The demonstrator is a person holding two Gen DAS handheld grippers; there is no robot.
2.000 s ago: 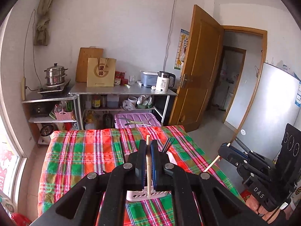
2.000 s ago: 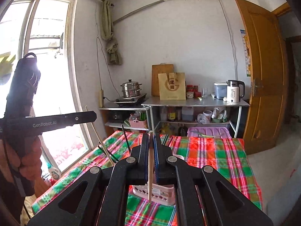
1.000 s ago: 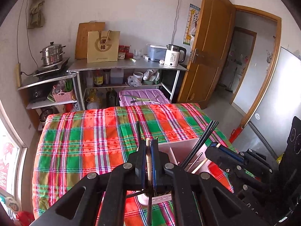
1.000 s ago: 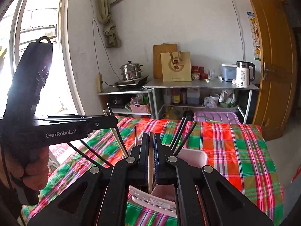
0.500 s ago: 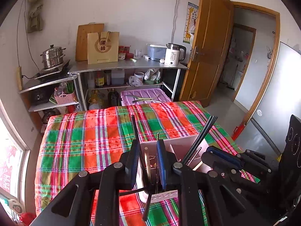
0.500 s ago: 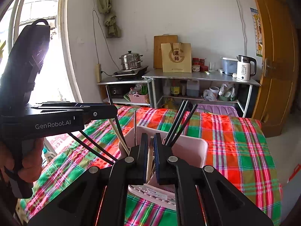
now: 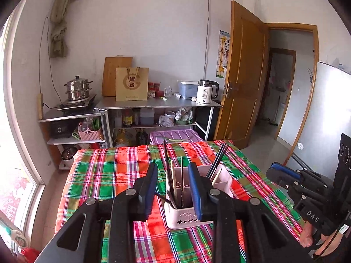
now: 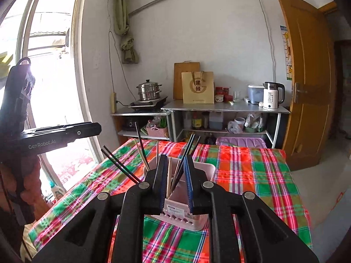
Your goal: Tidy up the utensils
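A pale pink utensil holder stands on the plaid tablecloth. Black chopsticks and wooden chopsticks stand in its compartments. Two more black chopsticks lean out to the left. My left gripper hovers just short of the holder, jaws opening, nothing pressed between the pads. My right gripper is likewise in front of the holder, jaws opening and free of the sticks. Each gripper shows in the other's view, the right gripper and the left gripper.
Behind the table is a metal shelf with a kettle, paper bag and steamer pot. A purple bin sits at the far table edge. A window is left, a wooden door right.
Both grippers were shut on a wooden chopstick above the holder. Both sticks now stand in the holder, the jaws have parted, and both grippers have drawn back and up.
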